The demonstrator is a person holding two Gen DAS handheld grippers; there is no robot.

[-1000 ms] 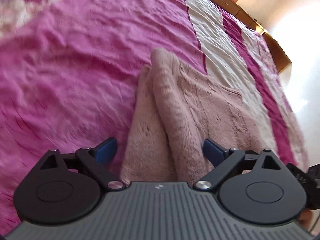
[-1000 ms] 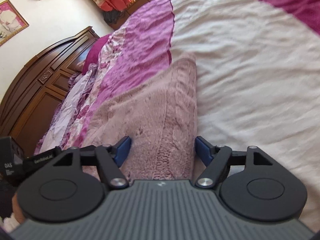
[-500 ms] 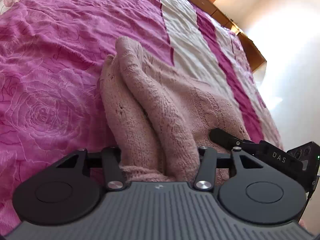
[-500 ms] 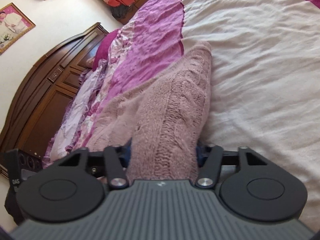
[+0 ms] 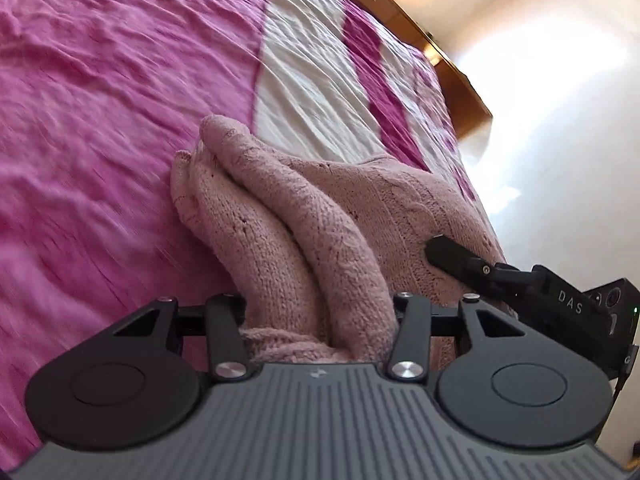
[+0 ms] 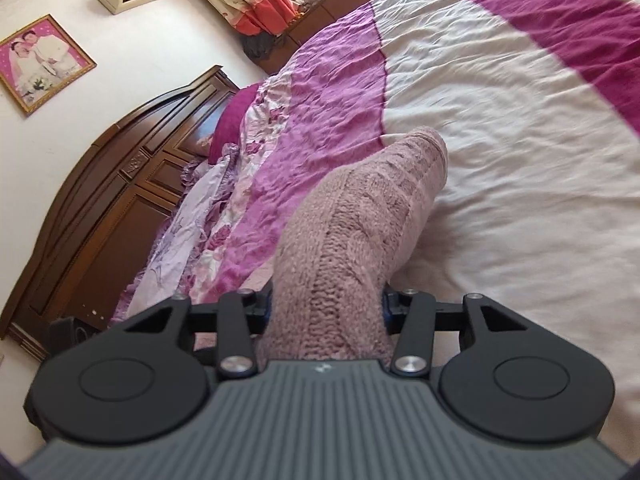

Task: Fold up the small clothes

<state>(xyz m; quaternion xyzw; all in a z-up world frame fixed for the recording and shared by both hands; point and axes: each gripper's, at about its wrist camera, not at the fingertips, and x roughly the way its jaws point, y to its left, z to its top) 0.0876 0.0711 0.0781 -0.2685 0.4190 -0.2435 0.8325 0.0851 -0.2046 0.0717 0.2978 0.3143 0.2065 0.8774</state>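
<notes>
Two claws grip our pink sweater (image 5: pixel 304 240): the left claw (image 5: pixel 320 320) pinches a bunched edge, the right claw (image 6: pixel 324 312) is closing on another fold, lifting it off the bed (image 5: pixel 100 100).

Left wrist view: low over bed (image 5: pixel 100 128), close behind own tongs (image 5: pixel 320 320), facing window wall. Right wrist view: same height, facing headboard (image 6: pixel 100 208). Shared: pink sweater (image 5: pixel 320 208), bedspread stripes, right tongs (image 5: pixel 448 256).
</notes>
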